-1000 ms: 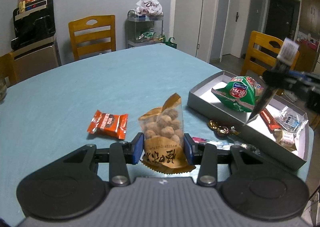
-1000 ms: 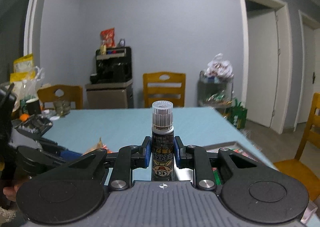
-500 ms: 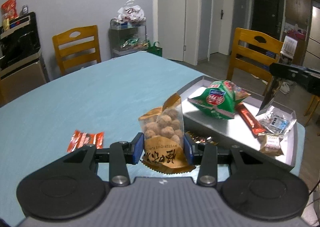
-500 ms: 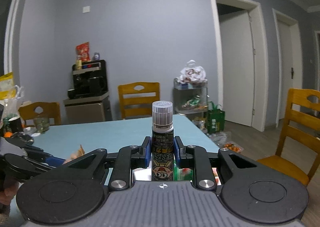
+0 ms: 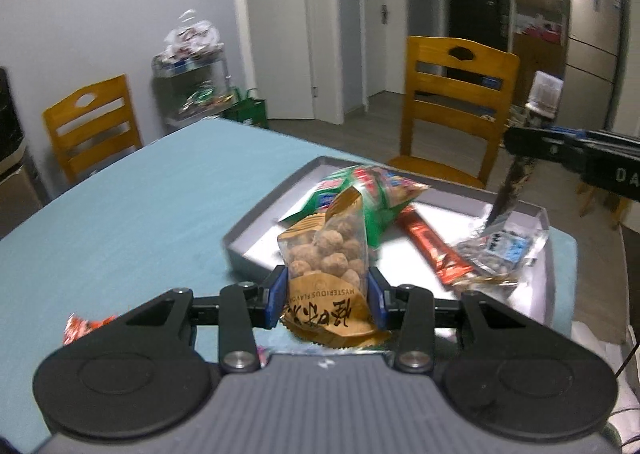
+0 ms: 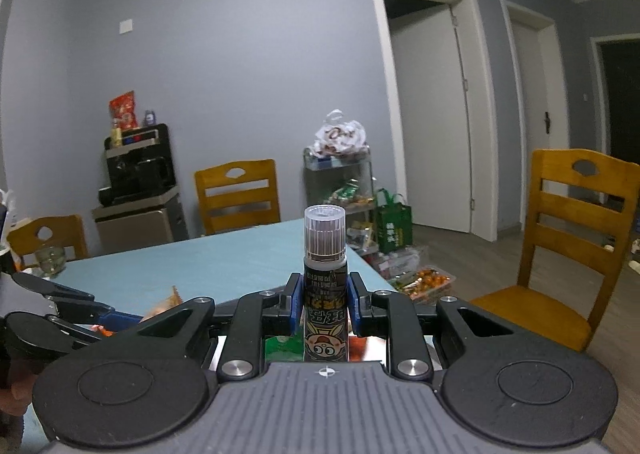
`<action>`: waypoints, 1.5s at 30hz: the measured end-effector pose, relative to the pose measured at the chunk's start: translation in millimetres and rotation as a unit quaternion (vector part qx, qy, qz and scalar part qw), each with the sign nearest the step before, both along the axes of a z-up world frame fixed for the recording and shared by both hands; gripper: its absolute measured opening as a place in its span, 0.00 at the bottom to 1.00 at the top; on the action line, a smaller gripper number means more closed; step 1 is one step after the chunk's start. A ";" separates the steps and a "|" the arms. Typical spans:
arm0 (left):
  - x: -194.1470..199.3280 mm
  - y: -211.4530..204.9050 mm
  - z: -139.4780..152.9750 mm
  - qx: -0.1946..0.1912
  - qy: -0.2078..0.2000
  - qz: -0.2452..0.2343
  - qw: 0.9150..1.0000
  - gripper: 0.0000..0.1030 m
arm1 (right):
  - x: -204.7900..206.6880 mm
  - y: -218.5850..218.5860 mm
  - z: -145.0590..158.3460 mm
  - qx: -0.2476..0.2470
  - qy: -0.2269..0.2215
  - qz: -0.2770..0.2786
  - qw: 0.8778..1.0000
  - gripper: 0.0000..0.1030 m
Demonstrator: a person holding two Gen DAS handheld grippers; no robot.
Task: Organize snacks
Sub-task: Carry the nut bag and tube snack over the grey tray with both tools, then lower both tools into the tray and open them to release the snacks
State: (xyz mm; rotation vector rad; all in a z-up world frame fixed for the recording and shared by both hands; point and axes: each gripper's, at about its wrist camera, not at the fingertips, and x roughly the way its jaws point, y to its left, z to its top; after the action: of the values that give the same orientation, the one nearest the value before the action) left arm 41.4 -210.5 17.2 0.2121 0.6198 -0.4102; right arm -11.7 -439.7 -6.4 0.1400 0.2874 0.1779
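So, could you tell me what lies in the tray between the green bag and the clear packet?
A red snack bar lies between the green bag and the clear packet, seen in the left wrist view.

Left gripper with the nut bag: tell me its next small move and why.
Probably ease the left gripper forward over the grey tray, then let go. It is shut on the nut bag, which hangs short of the tray's near wall, while the green bag and red bar already lie inside.
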 end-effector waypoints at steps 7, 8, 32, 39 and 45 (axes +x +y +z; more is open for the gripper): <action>9.3 -41.6 -10.4 0.009 0.001 -0.040 0.999 0.38 | -1.0 -14.0 -6.8 0.004 0.018 0.003 1.000 0.24; 11.4 -47.0 -13.5 0.013 0.003 -0.042 0.999 0.38 | -0.8 -15.7 -7.8 0.006 0.020 0.004 1.000 0.24; 45.3 -78.2 -51.1 0.047 0.034 -0.029 0.998 0.38 | 36.3 -13.4 -32.5 0.029 0.098 0.035 0.994 0.24; 55.1 -77.4 -54.0 0.051 0.034 -0.010 0.998 0.38 | 33.2 -14.7 -31.5 0.031 0.101 0.042 0.994 0.24; 59.0 -74.4 -58.8 0.052 0.040 0.001 0.998 0.38 | 35.6 -17.4 -28.5 0.052 0.107 0.057 0.991 0.24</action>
State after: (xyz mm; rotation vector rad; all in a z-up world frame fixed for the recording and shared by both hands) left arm 100.3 -284.9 -41.6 0.2946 0.7206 -0.3858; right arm 23.9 -457.1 -34.9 0.2480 0.5014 0.2917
